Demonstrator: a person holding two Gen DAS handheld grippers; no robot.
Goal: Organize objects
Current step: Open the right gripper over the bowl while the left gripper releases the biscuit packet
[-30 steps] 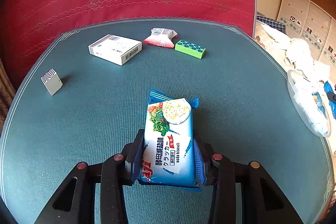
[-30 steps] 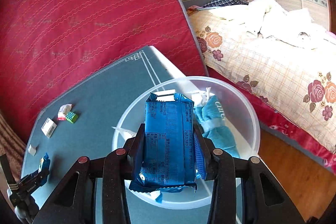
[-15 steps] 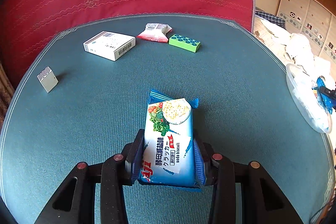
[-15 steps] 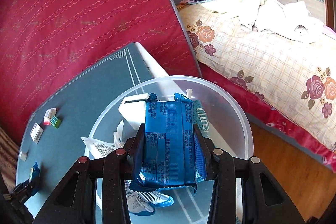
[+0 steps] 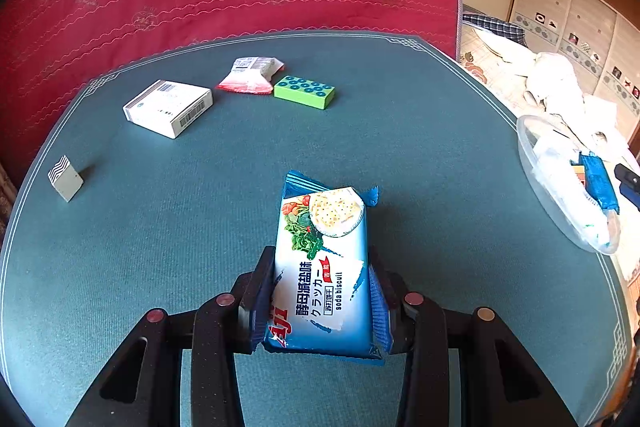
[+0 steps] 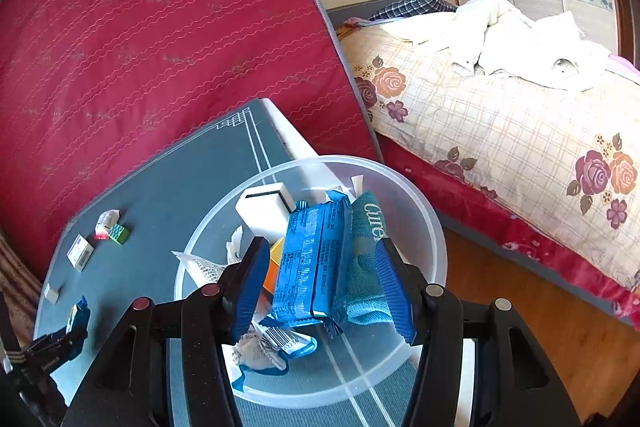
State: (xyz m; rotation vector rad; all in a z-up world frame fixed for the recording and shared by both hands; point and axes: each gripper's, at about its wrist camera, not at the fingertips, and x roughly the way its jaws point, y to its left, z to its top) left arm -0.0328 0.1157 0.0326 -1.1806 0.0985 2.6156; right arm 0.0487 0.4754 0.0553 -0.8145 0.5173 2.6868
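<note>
Right gripper (image 6: 320,279) jaws opening around blue packet (image 6: 310,263)

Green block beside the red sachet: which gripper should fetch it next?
Right, probably. The right gripper is opening over the bowl, its blue packet freed. The left gripper clamps the biscuit pack, though the green block lies ahead of it.

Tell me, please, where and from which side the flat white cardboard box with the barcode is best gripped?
The flat white cardboard box with the barcode lies flat on the green felt table, apart from its neighbours. Probably come from above, pinching its two long, narrow side faces: they are parallel and the span between them looks graspable.
</note>
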